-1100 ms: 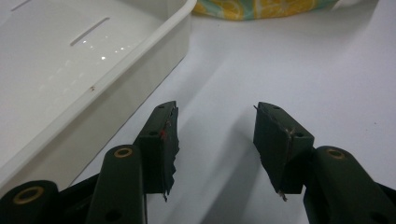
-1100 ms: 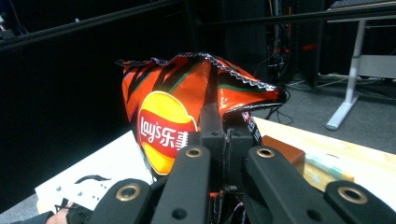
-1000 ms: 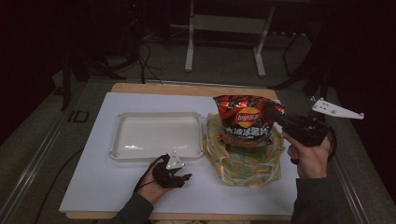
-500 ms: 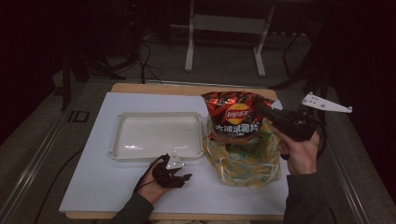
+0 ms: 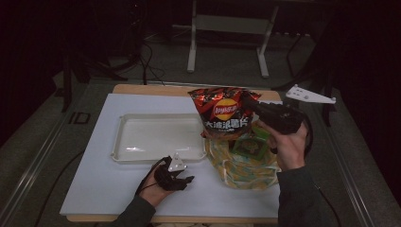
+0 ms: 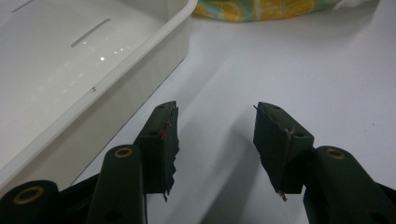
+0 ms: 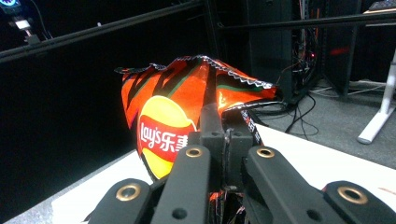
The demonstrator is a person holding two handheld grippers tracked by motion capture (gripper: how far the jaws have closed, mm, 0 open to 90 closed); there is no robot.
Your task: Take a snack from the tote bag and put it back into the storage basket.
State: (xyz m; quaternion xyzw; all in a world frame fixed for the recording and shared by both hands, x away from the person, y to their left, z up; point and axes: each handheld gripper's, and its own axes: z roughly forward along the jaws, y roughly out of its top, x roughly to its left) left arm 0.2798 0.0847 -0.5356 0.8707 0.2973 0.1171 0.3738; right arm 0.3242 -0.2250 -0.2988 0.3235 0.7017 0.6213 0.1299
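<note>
Landmark: the white tray (image 5: pixel 158 138), lying flat on the counter (image 5: pixel 94 189); all places below are given from it.
Chip bag: the red Lay's chip bag (image 5: pixel 226 113) hangs in the air just off the tray's right end, clear of the counter, label facing the person.
Right claw: the right claw (image 5: pixel 249 105) is pressed together on the bag's crimped edge (image 7: pixel 210 91); in the right gripper view the foil is nipped between the two black jaws. Gripping the flat seam, not the puffed body, likely spares the contents.
Right hand: the right hand (image 5: pixel 283 144) holds the tool level, so the bag hangs straight down from the pinch.
Lemon-print bag: a yellow lemon-print bag (image 5: pixel 246 165) lies open on the counter to the right of the tray, below the hanging chips; a green packet (image 5: pixel 249 144) sits in its mouth.
Left claw: the left claw (image 6: pixel 215 140) is spread and pinches nothing; it rests on the counter at the tray's near right corner, tips toward the lemon-print bag, apparently parked out of the working path.
Tray interior: bare, probably the receiving place.
</note>
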